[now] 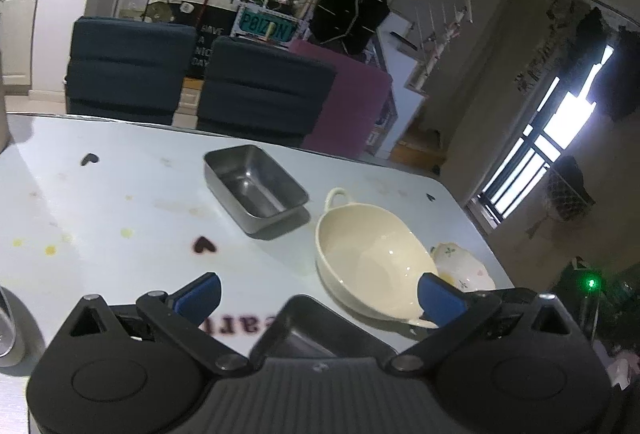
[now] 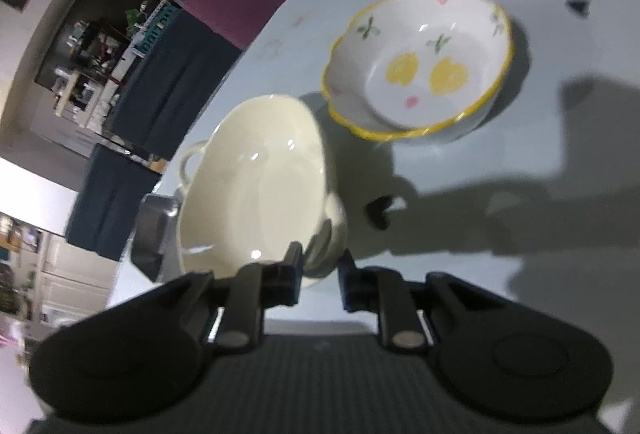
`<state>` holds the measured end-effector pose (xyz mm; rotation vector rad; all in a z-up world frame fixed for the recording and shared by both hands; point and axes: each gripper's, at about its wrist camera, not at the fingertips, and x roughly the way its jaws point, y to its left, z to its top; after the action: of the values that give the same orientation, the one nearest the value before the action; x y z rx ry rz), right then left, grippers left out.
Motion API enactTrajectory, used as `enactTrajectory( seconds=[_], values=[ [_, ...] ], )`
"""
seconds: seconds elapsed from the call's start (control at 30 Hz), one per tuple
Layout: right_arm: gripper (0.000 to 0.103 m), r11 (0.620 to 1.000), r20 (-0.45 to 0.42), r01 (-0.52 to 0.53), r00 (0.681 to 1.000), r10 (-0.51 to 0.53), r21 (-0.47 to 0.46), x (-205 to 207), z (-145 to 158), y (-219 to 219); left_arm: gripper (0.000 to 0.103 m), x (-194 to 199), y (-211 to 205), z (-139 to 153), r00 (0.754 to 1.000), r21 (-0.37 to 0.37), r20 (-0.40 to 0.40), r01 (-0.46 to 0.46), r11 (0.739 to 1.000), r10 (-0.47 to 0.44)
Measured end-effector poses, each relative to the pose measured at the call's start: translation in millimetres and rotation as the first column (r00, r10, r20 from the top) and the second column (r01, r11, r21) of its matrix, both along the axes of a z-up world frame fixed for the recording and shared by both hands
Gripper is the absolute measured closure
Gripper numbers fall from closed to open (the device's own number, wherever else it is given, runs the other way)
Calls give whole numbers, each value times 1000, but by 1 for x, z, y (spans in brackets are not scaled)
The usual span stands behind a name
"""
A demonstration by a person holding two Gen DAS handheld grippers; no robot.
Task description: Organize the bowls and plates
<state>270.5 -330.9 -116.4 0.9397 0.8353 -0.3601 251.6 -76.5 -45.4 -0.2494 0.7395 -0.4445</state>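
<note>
- Right gripper — fingers closed on the cream bowl's near handle.
- Left gripper — fingers wide apart, empty, above the counter.

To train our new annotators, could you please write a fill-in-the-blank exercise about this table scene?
The two large hearts inside the scalloped, yellow-rimmed floral bowl are ___. The right gripper has its fingers on either side of one ___ of the cream two-handled ceramic bowl. The left gripper, with blue fingertips, is ___.
Missing: yellow; handle; open.
</note>
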Motion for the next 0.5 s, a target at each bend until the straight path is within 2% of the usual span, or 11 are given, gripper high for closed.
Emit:
enactTrajectory(
  seconds=[0.23, 0.5],
  values=[
    [88, 999, -50, -23, 999, 20, -48, -25, 7, -17, 2, -7, -21, 1, 998, 21, 1, 64, 998, -64],
    [91, 998, -110, -41, 993, 35, -50, -68, 12, -38, 12, -16, -51, -2, 989, 60, -7, 145, 988, -144]
  ],
)
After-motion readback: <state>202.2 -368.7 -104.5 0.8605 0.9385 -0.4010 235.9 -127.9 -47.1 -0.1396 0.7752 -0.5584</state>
